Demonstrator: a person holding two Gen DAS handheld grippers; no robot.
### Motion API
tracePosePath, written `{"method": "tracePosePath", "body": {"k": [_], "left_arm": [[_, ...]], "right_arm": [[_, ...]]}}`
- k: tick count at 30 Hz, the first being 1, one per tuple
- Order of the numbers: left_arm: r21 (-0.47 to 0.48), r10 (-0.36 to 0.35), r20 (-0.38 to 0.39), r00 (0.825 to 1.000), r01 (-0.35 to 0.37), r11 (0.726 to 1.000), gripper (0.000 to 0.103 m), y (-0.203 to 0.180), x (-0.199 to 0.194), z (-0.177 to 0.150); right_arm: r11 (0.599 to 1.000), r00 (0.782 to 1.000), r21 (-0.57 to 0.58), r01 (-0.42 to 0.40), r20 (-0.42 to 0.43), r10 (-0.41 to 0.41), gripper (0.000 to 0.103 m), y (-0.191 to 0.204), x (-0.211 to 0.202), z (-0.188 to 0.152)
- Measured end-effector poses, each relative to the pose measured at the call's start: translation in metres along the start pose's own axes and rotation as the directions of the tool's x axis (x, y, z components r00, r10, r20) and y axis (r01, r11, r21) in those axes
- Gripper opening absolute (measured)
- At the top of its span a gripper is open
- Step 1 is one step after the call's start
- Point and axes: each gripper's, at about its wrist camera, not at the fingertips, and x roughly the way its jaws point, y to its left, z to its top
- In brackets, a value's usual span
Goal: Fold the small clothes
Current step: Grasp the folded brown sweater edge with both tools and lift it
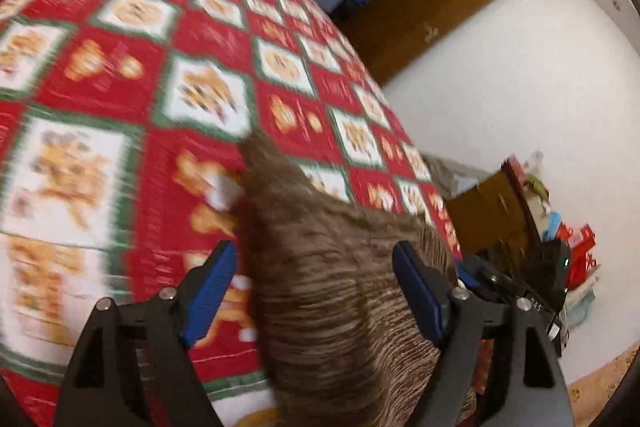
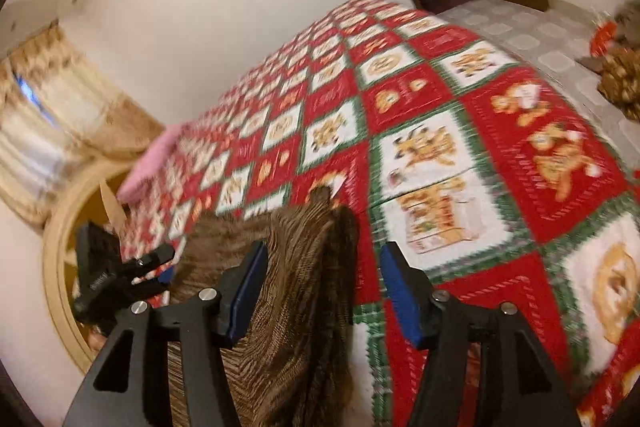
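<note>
A brown striped garment (image 1: 340, 291) lies bunched on the red, green and white patterned bedspread (image 1: 120, 75). My left gripper (image 1: 316, 287) stands open over it. The cloth fills the right half of the gap, and the left blue pad (image 1: 212, 291) is clear of it. In the right wrist view the same garment (image 2: 296, 267) drapes between the spread jaws of my right gripper (image 2: 324, 291), which is open. Its folds lie against the left pad (image 2: 248, 291), while the right pad (image 2: 400, 295) is over bare bedspread (image 2: 480, 155). Each gripper shows in the other's view: right (image 1: 516, 291), left (image 2: 120, 275).
A brown door (image 1: 420, 11) stands open against the white wall. A wooden cabinet with cluttered boxes (image 1: 560, 227) is beside the bed. A pink cloth (image 2: 148, 163) lies at the bed's far edge near a curtain (image 2: 52, 107). More brown clothes (image 2: 620, 79) sit at the right.
</note>
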Motion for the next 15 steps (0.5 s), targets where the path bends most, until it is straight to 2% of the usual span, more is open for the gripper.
{"method": "tracePosePath", "body": {"k": [1, 3, 5, 7, 8, 9, 10, 11, 15], "left_arm": [[0.003, 0.015, -0.030, 0.999, -0.015, 1.000, 0.082, -0.002, 0.012, 0.001], [0.008, 0.029, -0.013, 1.000, -0.029, 1.000, 0.082, -0.004, 0.021, 0.003], [-0.004, 0.012, -0.002, 1.000, -0.012, 1.000, 0.084, -0.005, 0.026, 0.010], [-0.032, -0.032, 0.016, 0.999, 0.033, 0.999, 0.079, -0.001, 0.030, 0.010], [-0.027, -0.030, 0.021, 0.999, 0.031, 0.999, 0.056, -0.001, 0.032, 0.009], [-0.003, -0.011, 0.009, 1.000, 0.011, 1.000, 0.030, -0.003, 0.037, 0.005], [0.012, 0.003, 0.005, 1.000, -0.003, 1.000, 0.029, -0.003, 0.039, 0.003], [0.024, 0.000, 0.030, 1.000, -0.001, 1.000, 0.026, -0.004, 0.037, 0.000], [0.073, 0.016, 0.113, 0.994, -0.024, 0.997, 0.021, -0.015, 0.024, -0.007]], "right_arm": [[0.999, 1.000, -0.023, 0.024, -0.016, -0.025, 0.060, 0.003, 0.009, 0.001], [0.995, 0.998, -0.089, 0.044, -0.051, -0.049, 0.060, 0.010, 0.030, 0.002], [0.991, 0.996, -0.125, 0.048, -0.067, -0.057, 0.060, 0.013, 0.044, 0.003], [0.988, 0.998, -0.149, 0.032, -0.051, -0.040, 0.060, 0.015, 0.051, 0.003], [0.987, 0.997, -0.156, 0.036, -0.058, -0.045, 0.060, 0.015, 0.055, 0.003], [0.987, 0.998, -0.155, 0.036, -0.053, -0.045, 0.055, 0.015, 0.055, 0.004], [0.989, 0.998, -0.145, 0.012, -0.060, -0.021, 0.034, 0.015, 0.055, 0.003], [0.992, 0.998, -0.125, -0.008, -0.065, 0.000, 0.027, 0.015, 0.054, 0.002], [0.982, 0.997, -0.174, 0.069, -0.006, -0.072, 0.022, 0.036, 0.039, -0.006]]}}
